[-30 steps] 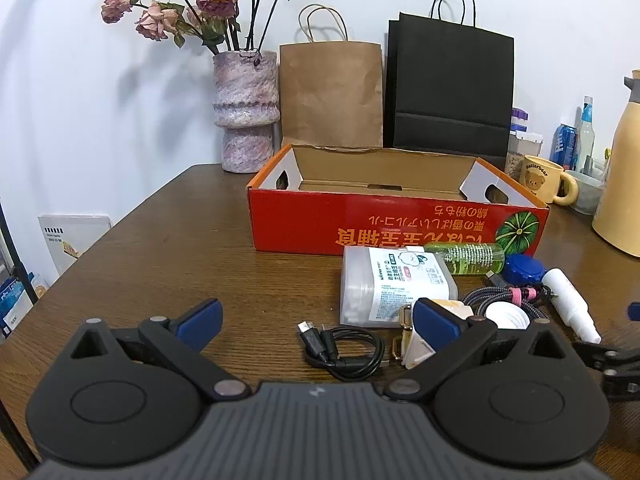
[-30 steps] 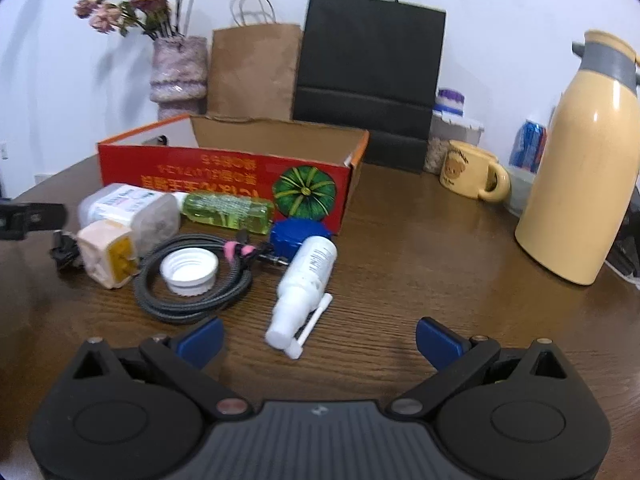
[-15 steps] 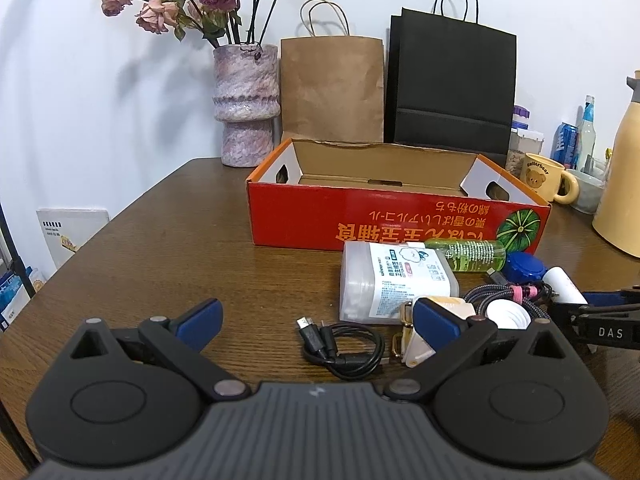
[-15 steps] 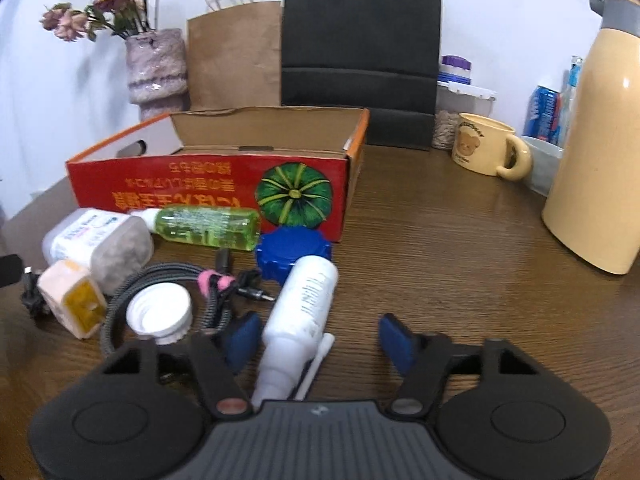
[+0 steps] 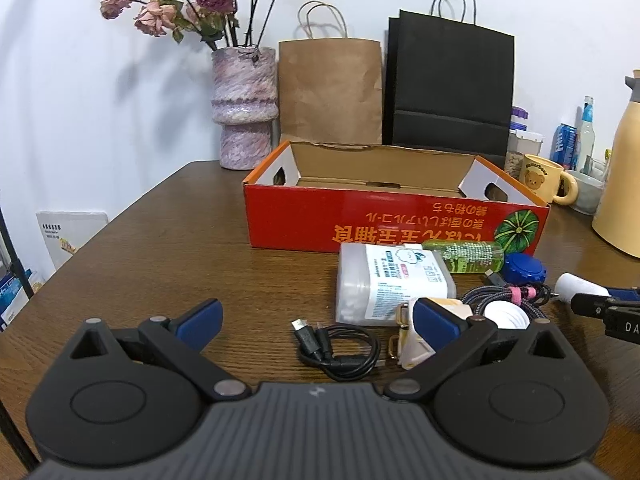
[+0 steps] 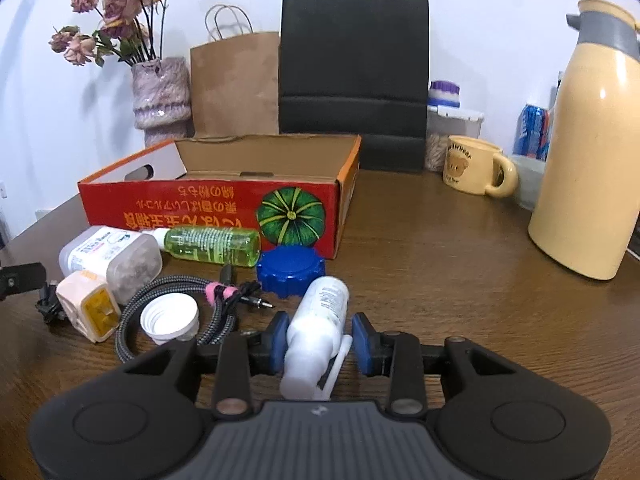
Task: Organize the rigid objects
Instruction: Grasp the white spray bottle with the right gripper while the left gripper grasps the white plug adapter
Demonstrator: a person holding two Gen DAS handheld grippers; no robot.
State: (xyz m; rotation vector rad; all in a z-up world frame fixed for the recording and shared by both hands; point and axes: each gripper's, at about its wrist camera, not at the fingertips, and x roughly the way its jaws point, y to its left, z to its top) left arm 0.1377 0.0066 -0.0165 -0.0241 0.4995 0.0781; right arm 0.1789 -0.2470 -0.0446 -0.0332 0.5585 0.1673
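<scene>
A white spray bottle [image 6: 320, 320] lies on the wooden table between the blue pads of my right gripper [image 6: 322, 344]. The jaws have narrowed close around it; the left pad touches it and a small gap shows on the right. An open red cardboard box [image 6: 208, 204] stands behind it and also shows in the left wrist view [image 5: 384, 220]. In front of the box lie a green bottle [image 6: 212, 246], a blue lid [image 6: 290, 270], a white plastic container [image 5: 392, 280], a white cap [image 6: 170, 318], a plug adapter [image 6: 90, 306] and a braided cable [image 6: 180, 284]. My left gripper [image 5: 316, 320] is open and empty above a black USB cable [image 5: 340, 346].
A cream thermos [image 6: 588, 160], a yellow bear mug [image 6: 476, 166] and cans stand at the right. A vase of dried flowers [image 5: 244, 108], a brown paper bag [image 5: 330, 92] and a black paper bag [image 5: 450, 88] stand behind the box against the wall.
My right gripper has moved forward and down over the white spray bottle, and its jaws have narrowed around it. My left gripper has barely moved.
</scene>
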